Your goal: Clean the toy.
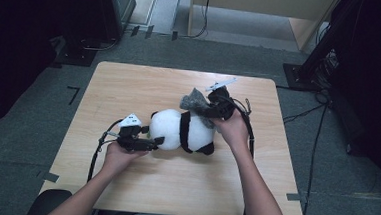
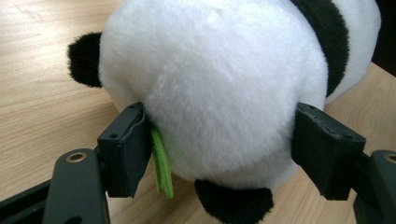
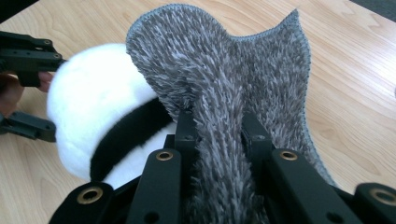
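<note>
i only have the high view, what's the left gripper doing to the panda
Observer: The left gripper has its jaws on either side of the panda's white head, pressing into the fur.
Operator: anything caught in there
Observer: Yes, a green felt leaf sits against one jaw.
Operator: and the grey thing on the right
Observer: It is a shaggy grey cloth with a stitched edge, pinched between the right gripper's jaws and held over the panda's body.

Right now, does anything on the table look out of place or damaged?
Nothing damaged. The panda lies on its side, squeezed by the left gripper; the right gripper holds a grey cloth bunched against it.
</note>
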Available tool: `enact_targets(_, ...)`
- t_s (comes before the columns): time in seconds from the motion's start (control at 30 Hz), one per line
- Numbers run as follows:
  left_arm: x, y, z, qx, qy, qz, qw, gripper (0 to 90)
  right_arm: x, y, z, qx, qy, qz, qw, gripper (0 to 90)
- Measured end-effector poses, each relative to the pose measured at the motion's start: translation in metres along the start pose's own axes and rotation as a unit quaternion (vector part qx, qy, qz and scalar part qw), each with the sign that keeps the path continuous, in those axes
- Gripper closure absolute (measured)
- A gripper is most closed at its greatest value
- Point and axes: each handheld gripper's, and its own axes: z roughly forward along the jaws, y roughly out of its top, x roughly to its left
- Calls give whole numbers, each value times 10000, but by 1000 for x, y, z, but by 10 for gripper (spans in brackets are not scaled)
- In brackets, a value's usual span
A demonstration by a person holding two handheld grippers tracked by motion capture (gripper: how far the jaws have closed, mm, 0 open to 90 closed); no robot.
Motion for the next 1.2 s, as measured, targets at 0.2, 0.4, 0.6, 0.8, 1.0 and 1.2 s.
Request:
enact_targets(0.2,1,-1,0,-16,-13,24,10000,252,-11,-9,-9,1,-74,176,9998,738)
enact_targets(0.4,1,-1,1,-40,-13,31,10000,230,-26,-23,-15,5,-108,541,9985,746)
enact_targets(0.6,2,-2,1,-46,-33,9,10000,207,-30,-25,-18,16,-99,687,9976,751)
enact_targets(0.8,2,-2,1,-37,-34,30,10000,205,-20,-10,-31,-305,20,551,9980,751)
enact_targets(1.0,2,-2,2,-82,-25,21,10000,205,18,26,-30,-414,158,-2,9990,750)
enact_targets(1.2,2,-2,2,-101,-16,66,9999,207,44,47,-5,-303,402,-283,9983,750)
